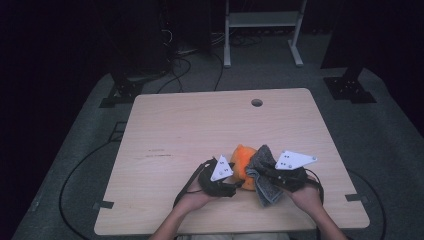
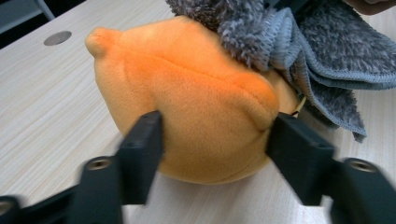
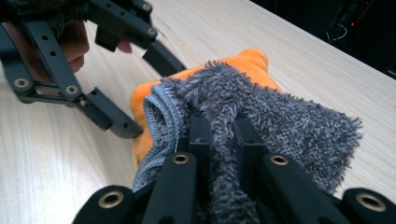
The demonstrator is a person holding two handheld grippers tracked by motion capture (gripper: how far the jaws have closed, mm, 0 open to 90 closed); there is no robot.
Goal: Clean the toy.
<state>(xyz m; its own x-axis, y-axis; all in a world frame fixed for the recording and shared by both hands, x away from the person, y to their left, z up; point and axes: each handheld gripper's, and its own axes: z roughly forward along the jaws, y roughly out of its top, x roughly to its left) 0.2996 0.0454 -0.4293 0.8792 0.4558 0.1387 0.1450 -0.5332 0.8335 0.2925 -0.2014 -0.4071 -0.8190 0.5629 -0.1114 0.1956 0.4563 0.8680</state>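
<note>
An orange plush toy (image 1: 241,156) lies on the wooden table (image 1: 200,125) near its front edge. My left gripper (image 2: 215,140) has a jaw on each side of the toy (image 2: 187,102), and the pads press into its soft body; it also shows from the side (image 3: 145,93) in the right gripper view. A grey fluffy cloth (image 1: 263,162) lies draped over the toy's right side. My right gripper (image 3: 223,135) is shut on a fold of this cloth (image 3: 289,126), holding it against the toy (image 3: 247,63). In the high view the left gripper (image 1: 234,181) and right gripper (image 1: 272,176) sit close together.
A round cable hole (image 1: 256,102) sits near the table's far edge. Bare wood stretches to the left and behind the toy. Beyond the table stand a white frame (image 1: 262,30) and dark stands, with cables on the grey floor.
</note>
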